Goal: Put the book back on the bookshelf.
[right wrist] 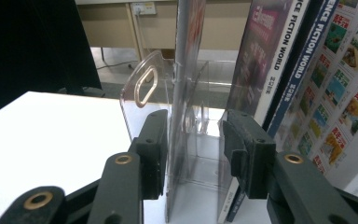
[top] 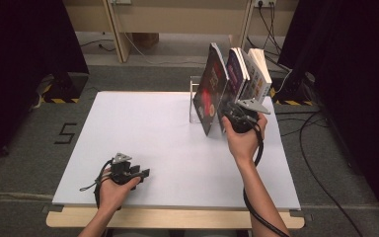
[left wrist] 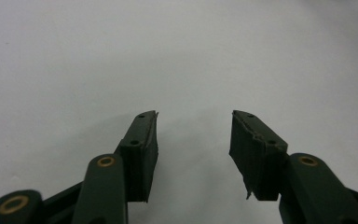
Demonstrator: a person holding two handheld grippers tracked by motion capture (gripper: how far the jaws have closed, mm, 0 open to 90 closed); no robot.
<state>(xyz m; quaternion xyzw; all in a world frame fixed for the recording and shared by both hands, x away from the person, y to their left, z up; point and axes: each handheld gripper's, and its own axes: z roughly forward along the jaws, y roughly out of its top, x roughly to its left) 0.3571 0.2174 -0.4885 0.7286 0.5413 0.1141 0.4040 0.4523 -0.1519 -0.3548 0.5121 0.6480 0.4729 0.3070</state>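
Several books stand upright at the table's far right. The nearest is a thin book with a red and black cover [top: 210, 91], leaning against a clear plastic bookend [top: 194, 98]. My right gripper [top: 233, 117] is at this book's near edge. In the right gripper view the thin book [right wrist: 182, 56] stands between the jaws of my right gripper [right wrist: 196, 123]; it lies against the left pad [right wrist: 154, 149], and a gap shows before the other pad. My left gripper [top: 140, 173] rests low at the table's front left, its jaws [left wrist: 195, 140] open over bare white surface.
Behind the thin book lean a purple book [top: 235, 74] and a white book with colourful pictures [top: 259, 74]; they stand close at the right of my right gripper [right wrist: 279, 46]. The clear bookend [right wrist: 142, 86] has an oval handle hole. The white table [top: 143, 128] spreads to the left.
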